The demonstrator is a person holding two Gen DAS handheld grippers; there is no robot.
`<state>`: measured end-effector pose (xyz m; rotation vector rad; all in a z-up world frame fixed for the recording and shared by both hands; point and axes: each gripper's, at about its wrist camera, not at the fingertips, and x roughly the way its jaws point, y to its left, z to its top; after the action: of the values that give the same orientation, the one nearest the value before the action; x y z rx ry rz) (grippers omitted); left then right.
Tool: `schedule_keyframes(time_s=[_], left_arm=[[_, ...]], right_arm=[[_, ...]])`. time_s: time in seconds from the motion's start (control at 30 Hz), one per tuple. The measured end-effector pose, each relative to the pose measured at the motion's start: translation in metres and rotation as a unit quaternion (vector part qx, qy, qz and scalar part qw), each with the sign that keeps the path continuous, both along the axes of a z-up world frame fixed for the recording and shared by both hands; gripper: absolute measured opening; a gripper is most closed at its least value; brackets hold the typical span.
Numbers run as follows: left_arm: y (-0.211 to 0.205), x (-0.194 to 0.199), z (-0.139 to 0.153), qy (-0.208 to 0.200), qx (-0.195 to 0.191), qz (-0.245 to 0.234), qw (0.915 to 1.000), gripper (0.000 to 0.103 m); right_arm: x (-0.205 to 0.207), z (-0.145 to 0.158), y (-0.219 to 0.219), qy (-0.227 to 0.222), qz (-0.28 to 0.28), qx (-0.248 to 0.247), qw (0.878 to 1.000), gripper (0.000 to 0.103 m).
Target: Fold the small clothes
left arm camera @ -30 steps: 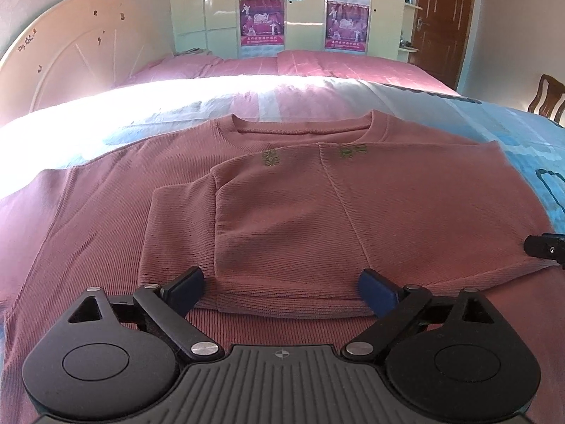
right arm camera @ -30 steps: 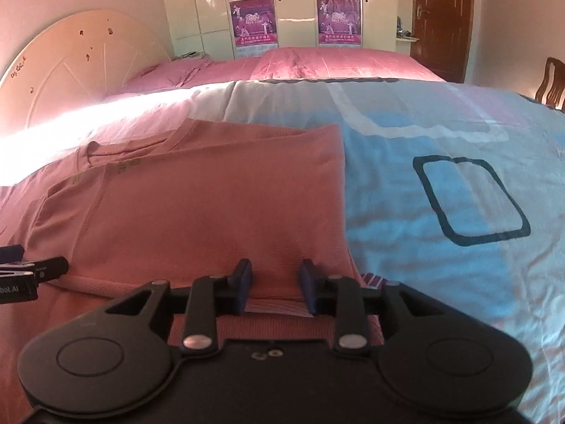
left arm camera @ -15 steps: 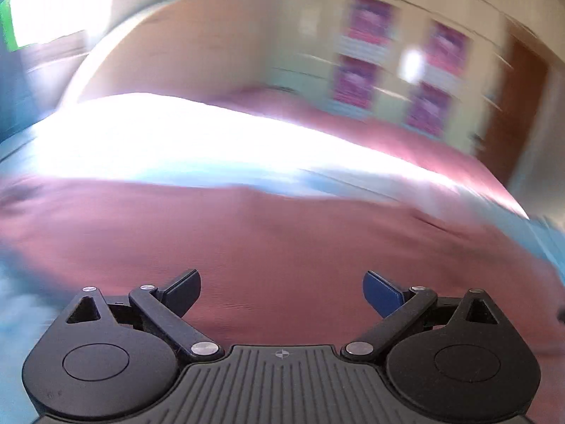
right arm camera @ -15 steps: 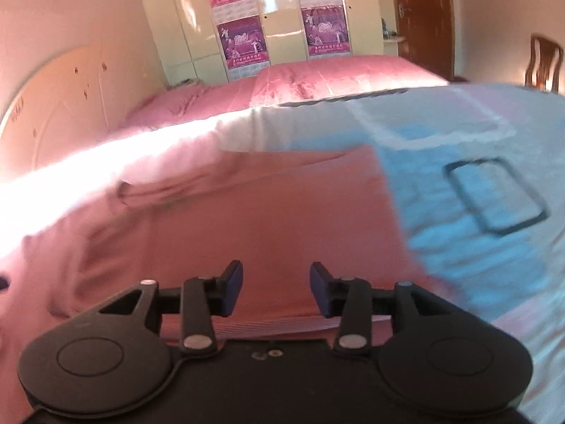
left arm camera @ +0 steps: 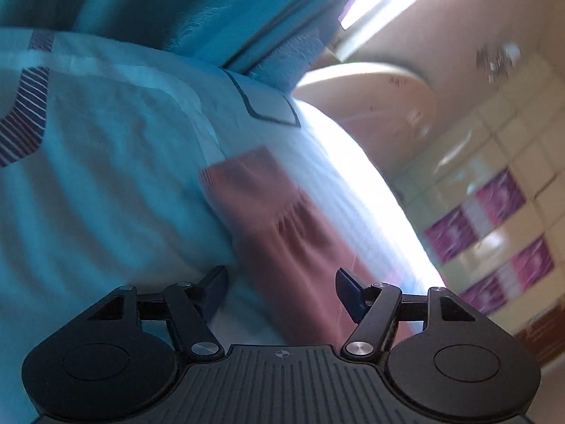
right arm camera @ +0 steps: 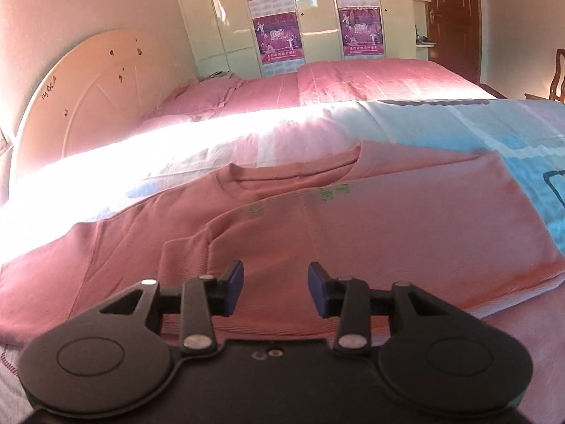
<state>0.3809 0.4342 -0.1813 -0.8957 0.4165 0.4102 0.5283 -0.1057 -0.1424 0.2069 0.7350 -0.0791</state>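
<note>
A pink sweater (right arm camera: 388, 233) lies flat on the bed, its right side folded over the body, its left sleeve (right arm camera: 53, 275) spread out to the left. In the tilted, blurred left wrist view that sleeve (left arm camera: 282, 226) runs from its cuff (left arm camera: 243, 173) down under my left gripper (left arm camera: 281, 279). The left jaws are closing with the sleeve between them, and the pads do not press it. My right gripper (right arm camera: 276, 272) hovers open over the folded front edge and holds nothing.
A light blue patterned bedspread (left arm camera: 106, 176) covers the bed, with pink bedding (right arm camera: 353, 77) behind it. A cream headboard (right arm camera: 88, 99) stands at the left, a wardrobe with posters (right arm camera: 317, 17) and a brown door (right arm camera: 452, 17) at the back. A teal cloth (left arm camera: 176, 0) hangs beyond the bed's edge.
The left gripper swung left from the sweater's body to the outstretched sleeve, rolled over, and its jaws narrowed. The right gripper moved left over the sweater's middle and opened slightly.
</note>
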Motion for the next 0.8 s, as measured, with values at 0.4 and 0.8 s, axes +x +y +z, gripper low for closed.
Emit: schedule_keyframes(time_s=[0.4, 0.8], left_arm=[[-0.011, 0.056, 0.006, 0.016, 0.059, -0.044, 0.9971, 0.007], [-0.332, 0.152, 0.065, -0.035, 0.143, -0.382, 0.9122, 0.008]], right_arm=[[-0.006, -0.003, -0.023, 0.002, -0.03, 0.009, 1.0, 0.039], [-0.031, 0.006, -0.099, -0.023, -0.065, 0.051, 0.996, 0.039]])
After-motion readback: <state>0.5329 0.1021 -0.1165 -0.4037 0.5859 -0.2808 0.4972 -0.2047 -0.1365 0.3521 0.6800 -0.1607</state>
